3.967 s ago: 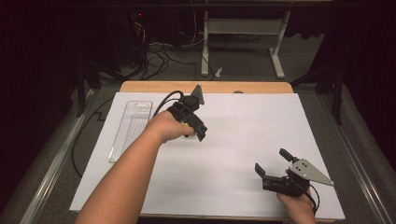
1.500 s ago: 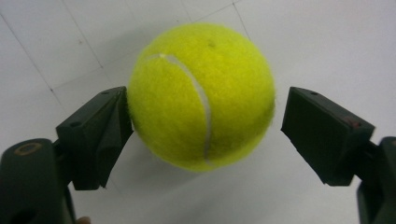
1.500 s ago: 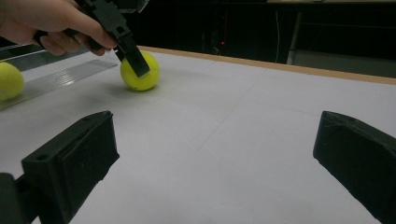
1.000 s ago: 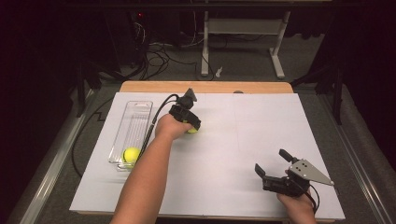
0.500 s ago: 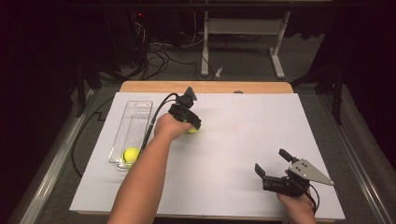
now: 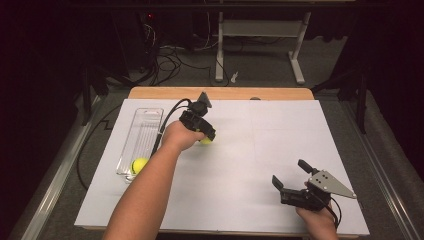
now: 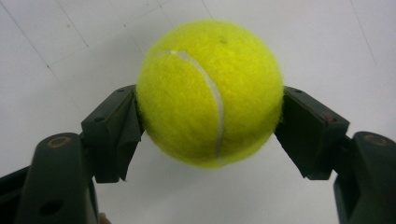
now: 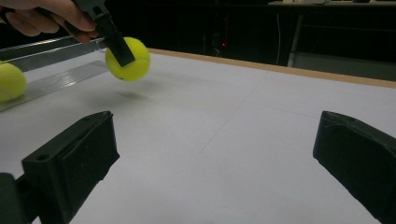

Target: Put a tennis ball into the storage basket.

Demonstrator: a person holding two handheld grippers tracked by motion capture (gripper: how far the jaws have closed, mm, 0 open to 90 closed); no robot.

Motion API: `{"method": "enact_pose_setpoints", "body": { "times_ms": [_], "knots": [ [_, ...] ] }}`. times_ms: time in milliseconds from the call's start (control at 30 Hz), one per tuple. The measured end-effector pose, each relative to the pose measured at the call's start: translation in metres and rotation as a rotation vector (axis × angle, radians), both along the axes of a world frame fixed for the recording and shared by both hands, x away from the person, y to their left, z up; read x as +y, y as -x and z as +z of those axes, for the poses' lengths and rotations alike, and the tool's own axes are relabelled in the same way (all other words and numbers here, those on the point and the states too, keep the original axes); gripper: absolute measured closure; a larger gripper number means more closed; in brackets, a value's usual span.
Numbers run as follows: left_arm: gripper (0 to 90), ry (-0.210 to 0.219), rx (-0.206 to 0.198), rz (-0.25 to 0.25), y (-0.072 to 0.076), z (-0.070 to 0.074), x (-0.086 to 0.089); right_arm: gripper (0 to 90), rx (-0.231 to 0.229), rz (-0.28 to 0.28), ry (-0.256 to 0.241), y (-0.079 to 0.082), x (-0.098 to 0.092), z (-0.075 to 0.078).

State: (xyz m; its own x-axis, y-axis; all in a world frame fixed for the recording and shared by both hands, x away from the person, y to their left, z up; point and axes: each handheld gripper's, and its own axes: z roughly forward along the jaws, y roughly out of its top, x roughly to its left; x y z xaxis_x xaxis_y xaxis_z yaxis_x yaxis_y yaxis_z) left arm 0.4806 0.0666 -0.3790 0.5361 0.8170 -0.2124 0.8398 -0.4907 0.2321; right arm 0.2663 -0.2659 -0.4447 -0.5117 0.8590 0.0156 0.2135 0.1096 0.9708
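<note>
1. Seen from the high view, the left gripper [image 6: 206, 135] sits out over the white table [image 6: 260, 150], just right of the clear plastic tray [image 6: 141, 140], with a yellow-green tennis ball [image 6: 206, 141] peeking from under its jaws. A second tennis ball [image 6: 139, 165] lies at the near end of the tray. So the tray lies left of the held ball, and its long axis runs near to far. I judge the coming move to be a short carry leftward, over the tray's long right wall. The right gripper [image 6: 295, 177] rests at the near right of the table, well apart from both balls, so the left hand is plainly the nearer one.

2. In the left gripper view, the two black jaws press on opposite sides of the tennis ball [image 7: 210, 93], one pad at each flank, with the white table showing behind it. The grip looks centred; the seam runs top to bottom between the pads.

3. In the right gripper view, its own jaws stand wide apart with nothing between them, only bare table. Farther off, the left gripper [image 8: 112, 39] holds the tennis ball [image 8: 130, 60] clear of the surface, a shadow beneath it. To its left, the other ball [image 8: 10, 80] rests in the tray [image 8: 60, 77].
</note>
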Motion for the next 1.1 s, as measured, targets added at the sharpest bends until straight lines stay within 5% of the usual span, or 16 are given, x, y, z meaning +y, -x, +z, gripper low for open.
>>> {"method": "enact_pose_setpoints", "body": {
  "times_ms": [1100],
  "knots": [
    [27.7,-0.025,0.065,-0.087,0.060,0.004,0.016,0.5,-0.002,0.009,0.010,-0.002,0.005,0.001]
  ]
}}
